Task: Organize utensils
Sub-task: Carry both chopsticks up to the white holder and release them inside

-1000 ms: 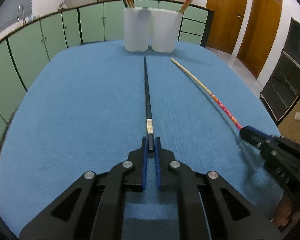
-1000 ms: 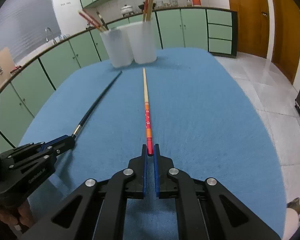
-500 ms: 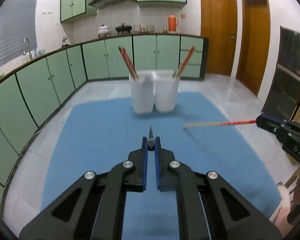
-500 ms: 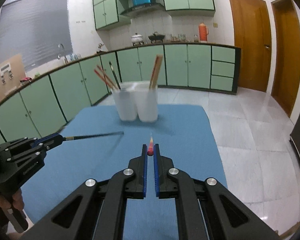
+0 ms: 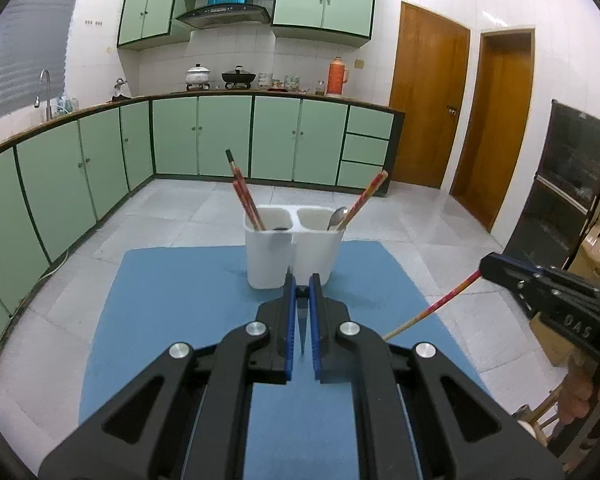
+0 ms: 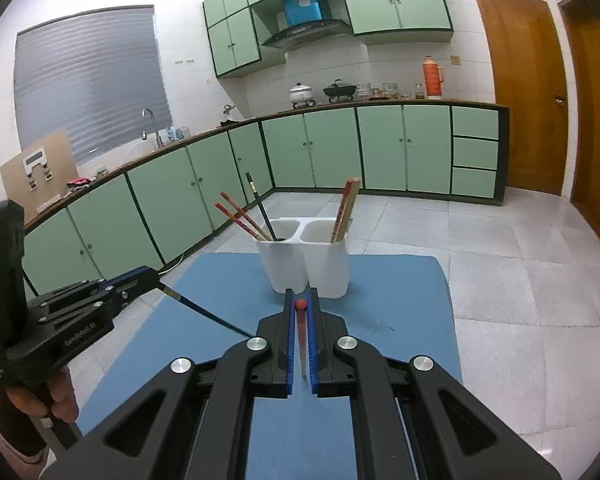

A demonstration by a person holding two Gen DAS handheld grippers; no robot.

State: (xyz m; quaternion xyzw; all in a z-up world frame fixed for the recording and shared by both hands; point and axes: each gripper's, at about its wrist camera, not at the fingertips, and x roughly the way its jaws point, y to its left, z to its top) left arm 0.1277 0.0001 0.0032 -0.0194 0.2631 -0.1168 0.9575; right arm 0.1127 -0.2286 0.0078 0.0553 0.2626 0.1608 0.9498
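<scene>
A white two-compartment holder (image 5: pixel 296 248) (image 6: pixel 304 264) stands at the far end of the blue mat (image 5: pixel 172 292) (image 6: pixel 400 292). Its left cup has red chopsticks (image 5: pixel 246 200) and a black one; its right cup has wooden chopsticks (image 6: pixel 346 210) and a spoon (image 5: pixel 337 216). My left gripper (image 5: pixel 301 280) is shut on the top end of a black chopstick (image 6: pixel 208 314), held in the air before the holder. My right gripper (image 6: pixel 300 294) is shut on the red end of a red-and-wood chopstick (image 5: pixel 432 309), also off the mat.
Green kitchen cabinets (image 5: pixel 228 140) run along the back and left walls. Two wooden doors (image 5: pixel 428 108) and a dark glass cabinet (image 5: pixel 560 184) stand at the right. Tiled floor surrounds the table. A hand (image 6: pixel 56 400) grips the left tool's handle.
Both grippers have risen and tipped up, lifting the two chopsticks off the mat. The chopsticks, which lay pointing toward the holder, now hang below the jaws with their tips back toward me.
</scene>
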